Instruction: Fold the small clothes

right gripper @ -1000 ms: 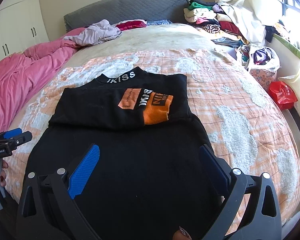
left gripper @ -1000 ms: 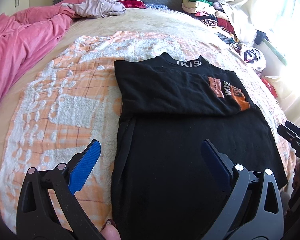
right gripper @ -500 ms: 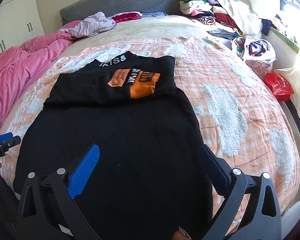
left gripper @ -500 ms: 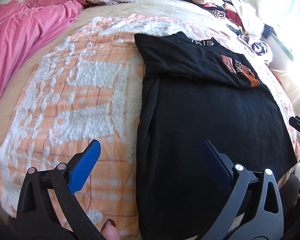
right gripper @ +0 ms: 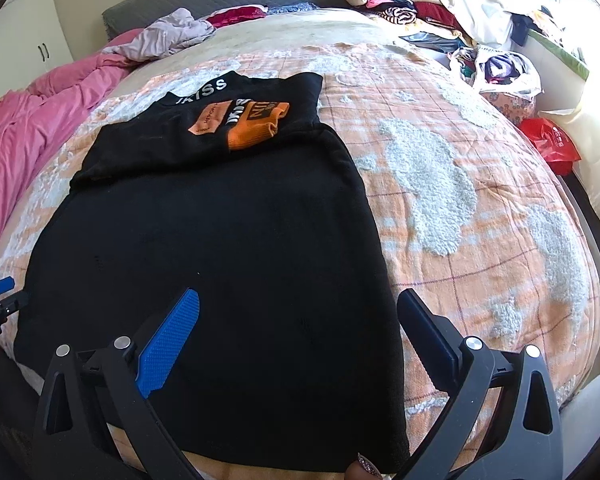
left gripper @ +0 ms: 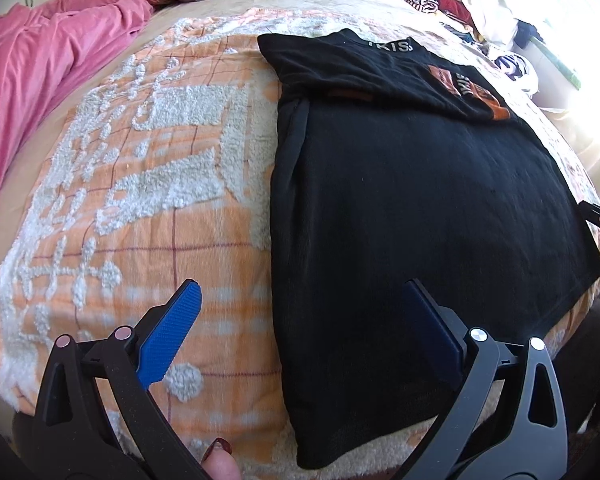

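**Both grippers poised at the hem**

While the black top [right gripper: 220,248] lies flat on the bed [right gripper: 460,184], sleeves folded over its far end, the left gripper [left gripper: 300,320] and right gripper [right gripper: 300,320] hover empty, jaws wide, at its near corners, likely ready to lift the hem.

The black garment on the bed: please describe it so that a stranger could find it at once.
Start at the orange and white bedspread covering the bed. The black garment lies flat on it, partly folded, its near edge at the foot of the bed. Unlike the pink blanket and the clothes pile, it carries white letters at the collar and an orange patch.
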{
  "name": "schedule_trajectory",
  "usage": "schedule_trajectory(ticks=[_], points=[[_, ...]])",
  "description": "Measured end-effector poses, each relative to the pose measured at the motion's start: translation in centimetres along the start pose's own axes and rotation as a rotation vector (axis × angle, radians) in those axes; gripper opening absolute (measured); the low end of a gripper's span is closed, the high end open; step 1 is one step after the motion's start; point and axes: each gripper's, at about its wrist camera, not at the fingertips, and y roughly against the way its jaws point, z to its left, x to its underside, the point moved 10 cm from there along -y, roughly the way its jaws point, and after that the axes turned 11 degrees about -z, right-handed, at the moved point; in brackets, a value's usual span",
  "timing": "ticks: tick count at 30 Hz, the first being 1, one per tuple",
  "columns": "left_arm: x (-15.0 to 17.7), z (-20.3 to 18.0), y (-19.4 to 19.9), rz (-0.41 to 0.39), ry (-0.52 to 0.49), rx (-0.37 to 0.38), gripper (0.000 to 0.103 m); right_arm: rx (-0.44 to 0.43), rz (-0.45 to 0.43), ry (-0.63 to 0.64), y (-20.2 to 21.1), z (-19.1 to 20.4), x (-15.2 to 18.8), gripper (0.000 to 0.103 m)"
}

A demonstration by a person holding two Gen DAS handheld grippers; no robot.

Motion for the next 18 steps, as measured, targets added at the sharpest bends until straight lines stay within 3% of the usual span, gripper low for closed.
schedule_trajectory(ticks=[8, 12, 16, 18], points=[[2.5, -0.9, 1.1, 0.018, 0.002, 0.053, 0.093, 0.02, 0.054, -0.004, 0.9, -1.4, 3.0, 0.099], [3.8, -1.3, 1.5, 0.043, 0.031, 0.087, 0.071, 0.004, 0.078, -0.032, 1.5, -2.3, 4.7, 0.099], [5.0, -1.4, 1.7, 0.063, 0.071, 0.108, 0.057, -0.032, 0.077, -0.06, 2.2, -2.6, 5.6, 0.097], [5.2, -1.4, 2.0, 0.059, 0.074, 0.114, 0.053, -0.043, 0.08, -0.058, 2.5, -2.6, 5.8, 0.081]])
